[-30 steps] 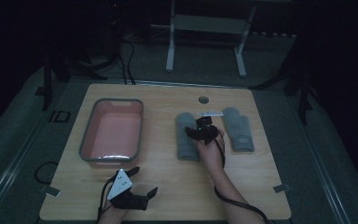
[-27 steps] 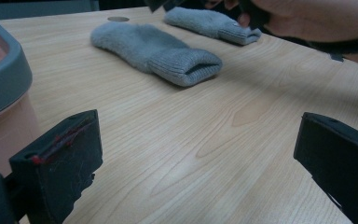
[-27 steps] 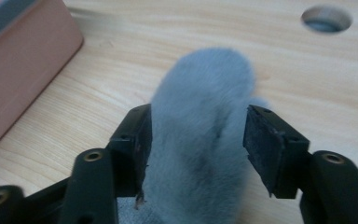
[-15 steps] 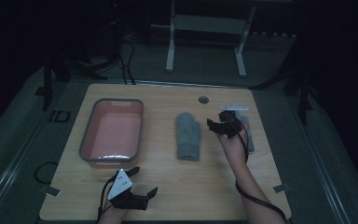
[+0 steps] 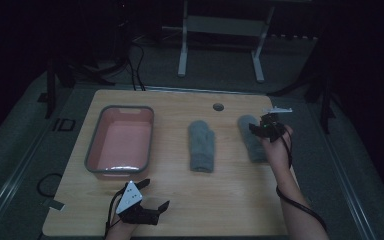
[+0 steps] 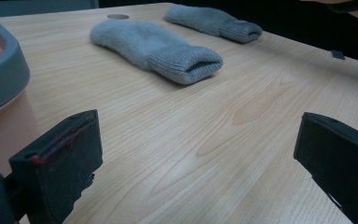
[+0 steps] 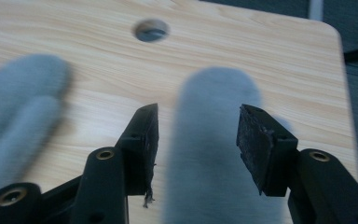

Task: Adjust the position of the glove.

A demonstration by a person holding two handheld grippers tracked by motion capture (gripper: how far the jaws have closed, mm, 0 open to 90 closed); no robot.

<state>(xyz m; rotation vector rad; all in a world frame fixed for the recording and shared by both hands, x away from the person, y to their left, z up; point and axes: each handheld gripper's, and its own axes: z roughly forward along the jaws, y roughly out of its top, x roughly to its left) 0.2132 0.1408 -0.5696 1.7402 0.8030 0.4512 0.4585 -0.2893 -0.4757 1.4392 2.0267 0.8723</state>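
On the wooden surface (image 5: 180,200), two grey mittens lie lengthwise, well apart. The right mitten (image 7: 214,154) lies directly under the right tongs (image 7: 196,140), its length running between their jaws, which have just been closing but stand apart. The left tongs (image 5: 152,192) rest open by the pink tub (image 5: 94,150).

Wide-open hand-held gripper (image 6: 200,163) low over bare wood, two grey mittens (image 6: 156,49) beyond, seemingly a tub (image 6: 2,77) at left.

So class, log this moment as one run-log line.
right gripper: open, closing over right mitten | left gripper: open, idle | tub: empty
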